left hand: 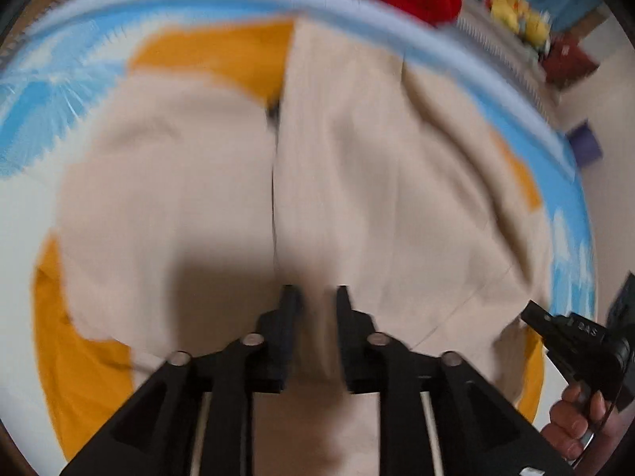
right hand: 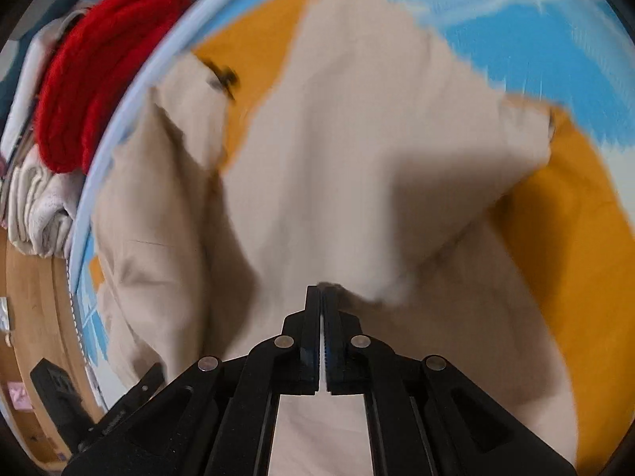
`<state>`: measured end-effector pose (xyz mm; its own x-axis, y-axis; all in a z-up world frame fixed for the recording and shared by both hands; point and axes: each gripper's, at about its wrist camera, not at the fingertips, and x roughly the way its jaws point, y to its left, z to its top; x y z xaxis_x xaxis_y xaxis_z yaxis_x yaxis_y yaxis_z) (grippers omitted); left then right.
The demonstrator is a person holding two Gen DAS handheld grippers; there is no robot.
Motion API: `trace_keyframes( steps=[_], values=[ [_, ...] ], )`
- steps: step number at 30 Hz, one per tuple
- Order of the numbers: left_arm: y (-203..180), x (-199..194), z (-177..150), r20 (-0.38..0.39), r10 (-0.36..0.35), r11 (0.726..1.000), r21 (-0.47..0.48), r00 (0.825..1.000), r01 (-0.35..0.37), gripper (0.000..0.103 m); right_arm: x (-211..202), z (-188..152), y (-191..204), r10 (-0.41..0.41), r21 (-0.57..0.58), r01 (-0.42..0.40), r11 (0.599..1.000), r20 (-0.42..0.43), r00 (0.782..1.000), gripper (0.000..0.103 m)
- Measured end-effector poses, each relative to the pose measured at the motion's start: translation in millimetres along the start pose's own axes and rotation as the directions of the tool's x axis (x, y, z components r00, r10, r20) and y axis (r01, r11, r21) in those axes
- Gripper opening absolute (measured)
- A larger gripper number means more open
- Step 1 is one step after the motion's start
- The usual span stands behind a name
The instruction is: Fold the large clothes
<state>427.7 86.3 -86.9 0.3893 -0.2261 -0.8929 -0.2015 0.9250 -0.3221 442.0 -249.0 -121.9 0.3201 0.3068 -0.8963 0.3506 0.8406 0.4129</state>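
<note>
- The beige garment (left hand: 222, 182) with orange lining (left hand: 222, 55) lies spread over a blue-and-white patterned surface (left hand: 47, 95); whether that is a bench or a bed cannot be told.
- A centre opening runs up the garment's middle in the left wrist view, with a dark fastener (left hand: 274, 113) near its top.
- Left hand-held gripper (left hand: 315, 291): jaws apart, angled down just above the beige cloth. No cloth is seen between them.
- Right hand-held gripper (right hand: 321, 289): jaws together. A raised fold of beige cloth sits at their tips, so it appears pinched; blur prevents certainty.
- The right hand-held gripper also shows at the lower right edge of the left view, held by a hand (left hand: 571, 420).
- A red knit (right hand: 103, 67) and a pale folded item (right hand: 35, 206) lie beyond the surface's edge, clear of the work.
- Risk: a thin pinch may slip under pull, dropping the fold.
- Risk: with the left jaws unengaged, a one-sided pull could drag the garment askew.
- Risk: both views are blurred, so an edge may be misjudged.
</note>
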Motion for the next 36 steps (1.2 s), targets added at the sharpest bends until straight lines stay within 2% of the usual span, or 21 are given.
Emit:
trace_keyframes(
  steps=[1,3,4,6,7,8,10,11,12,14,15,16,18,20,22,24,26,28,32,34,36],
  values=[
    [-4.0,-12.8,3.5,0.066,0.008,1.000,0.022,0.998,-0.009,0.031,-11.4,1.4,2.4,0.006,-0.008,-0.006,1.000,0.053,0.999,0.003],
    [-15.5,-23.1,3.3,0.127,-0.010,0.997,0.079,0.992,0.000,0.032,-35.6,4.0,12.1,0.033,-0.051,-0.025,0.998,0.169,0.985,0.005],
    [-22.8,-21.7,0.4,0.122,-0.039,0.994,0.107,0.992,0.026,0.032,-46.9,4.1,19.0,0.059,-0.086,-0.040,0.995,0.220,0.974,0.008],
    [-32.7,-9.7,-5.1,0.054,-0.094,0.988,0.129,0.994,0.087,0.032,-60.7,1.2,36.0,0.129,-0.171,-0.086,0.982,0.262,0.956,0.027],
    [-34.4,0.7,-12.5,0.012,-0.111,0.986,0.128,0.994,0.109,0.032,-60.4,-1.7,46.3,0.181,-0.219,-0.128,0.967,0.240,0.954,0.044],
    [-40.8,8.6,-14.5,-0.016,-0.118,0.985,0.125,0.993,0.119,0.032,-57.7,-6.3,50.6,0.230,-0.247,-0.176,0.953,0.206,0.951,0.047],
    [-47.1,36.2,-25.7,-0.143,-0.104,0.984,0.129,0.984,0.123,0.033,-40.0,-12.7,62.7,0.310,-0.271,-0.276,0.922,0.093,0.946,0.046],
    [-49.5,52.6,-33.4,-0.219,-0.048,0.984,0.160,0.974,0.085,0.033,-29.1,-15.1,64.7,0.309,-0.264,-0.289,0.920,0.039,0.950,0.046],
    [-50.7,56.2,-38.3,-0.230,-0.028,0.982,0.177,0.973,0.070,0.033,-11.0,-18.8,64.9,0.242,-0.256,-0.239,0.937,-0.022,0.970,0.046],
    [-53.8,50.8,-37.1,-0.216,-0.028,0.980,0.186,0.976,0.069,0.033,16.2,-23.6,52.5,0.141,-0.206,-0.153,0.966,-0.070,0.988,0.045],
    [-54.6,46.7,-32.9,-0.218,-0.039,0.982,0.173,0.975,0.078,0.033,28.1,-23.3,42.5,0.116,-0.154,-0.131,0.979,-0.100,0.988,0.045],
    [-53.9,36.8,-27.3,-0.193,-0.065,0.982,0.165,0.979,0.098,0.033,34.4,-22.6,36.0,0.095,-0.119,-0.109,0.987,-0.118,0.988,0.039],
    [-44.2,24.9,-24.7,-0.124,-0.052,0.986,0.152,0.991,0.070,0.033,30.3,-21.3,33.6,0.079,-0.096,-0.091,0.991,-0.114,0.990,0.036],
    [-28.7,21.8,-20.0,-0.060,-0.004,0.991,0.133,0.998,0.012,0.033,16.7,-22.8,44.1,0.040,-0.151,-0.050,0.987,-0.073,0.997,0.037],
    [-20.1,29.4,-21.0,-0.075,0.033,0.992,0.120,0.997,-0.024,0.033,-1.6,-25.2,56.7,0.038,-0.186,-0.039,0.982,-0.010,0.999,0.037],
    [-12.3,44.1,-28.7,-0.146,0.079,0.992,0.113,0.986,-0.063,0.032,-19.8,-28.0,66.0,0.035,-0.196,-0.022,0.980,0.066,0.997,0.038],
    [-9.4,45.7,-32.4,-0.128,0.096,0.991,0.101,0.987,-0.083,0.030,-39.4,-37.1,79.9,0.038,-0.252,0.007,0.968,0.172,0.984,0.039],
    [-14.5,41.6,-32.7,-0.106,0.103,0.989,0.115,0.989,-0.091,0.031,-46.6,-41.2,97.6,0.074,-0.323,-0.001,0.946,0.216,0.974,0.040],
    [-19.4,32.9,-45.0,-0.086,0.123,0.983,0.150,0.989,-0.109,0.031,-33.7,-43.2,118.5,0.140,-0.409,-0.072,0.910,0.139,0.980,0.041],
    [-19.2,32.6,-45.0,-0.088,0.127,0.981,0.155,0.988,-0.113,0.031,-10.6,-47.2,116.6,0.093,-0.411,-0.058,0.910,0.066,0.993,0.042],
    [-15.7,24.8,-54.4,-0.086,0.124,0.981,0.159,0.989,-0.109,0.031,9.6,-49.0,96.3,-0.004,-0.403,0.003,0.915,-0.002,1.000,0.042]
  ],
)
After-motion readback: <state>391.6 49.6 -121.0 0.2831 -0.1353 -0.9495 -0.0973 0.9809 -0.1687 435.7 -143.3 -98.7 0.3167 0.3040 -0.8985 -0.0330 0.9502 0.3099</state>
